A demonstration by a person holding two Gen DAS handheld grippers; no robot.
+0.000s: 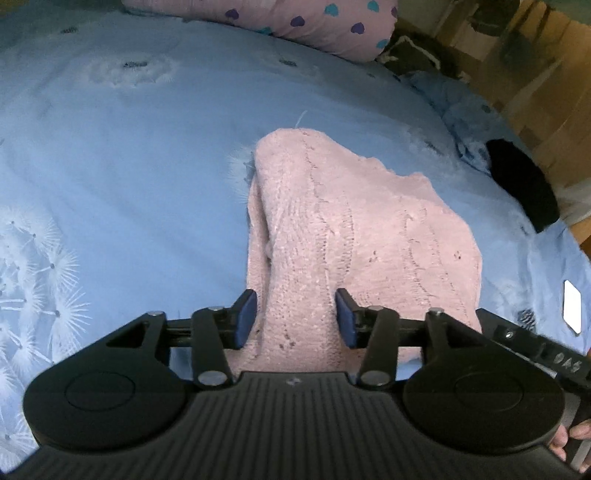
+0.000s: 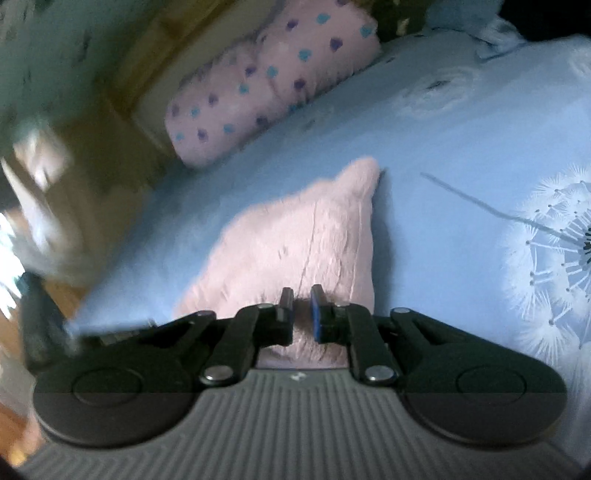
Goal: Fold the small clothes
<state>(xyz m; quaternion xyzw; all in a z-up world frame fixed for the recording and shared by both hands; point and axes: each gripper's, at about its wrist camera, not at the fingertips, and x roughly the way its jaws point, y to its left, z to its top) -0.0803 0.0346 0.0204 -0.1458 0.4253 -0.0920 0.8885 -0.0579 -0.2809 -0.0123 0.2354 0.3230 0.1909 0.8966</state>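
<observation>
A small pink knitted garment (image 1: pixel 351 229) lies partly folded on the blue bedsheet (image 1: pixel 129 166). My left gripper (image 1: pixel 296 314) is open, its jaws standing on either side of the garment's near end. In the right wrist view the same pink garment (image 2: pixel 295 236) lies ahead, blurred by motion. My right gripper (image 2: pixel 302 308) is nearly shut, with a narrow gap between its blue pads, and pink knit shows in that gap; I cannot tell whether it is pinched.
A pink pillow with heart prints (image 1: pixel 314 22) lies at the far edge of the bed and shows in the right view (image 2: pixel 266 85) too. A black item (image 1: pixel 524 184) and a white phone-like object (image 1: pixel 572 306) lie at the right. Wooden furniture (image 1: pixel 535 74) stands beyond.
</observation>
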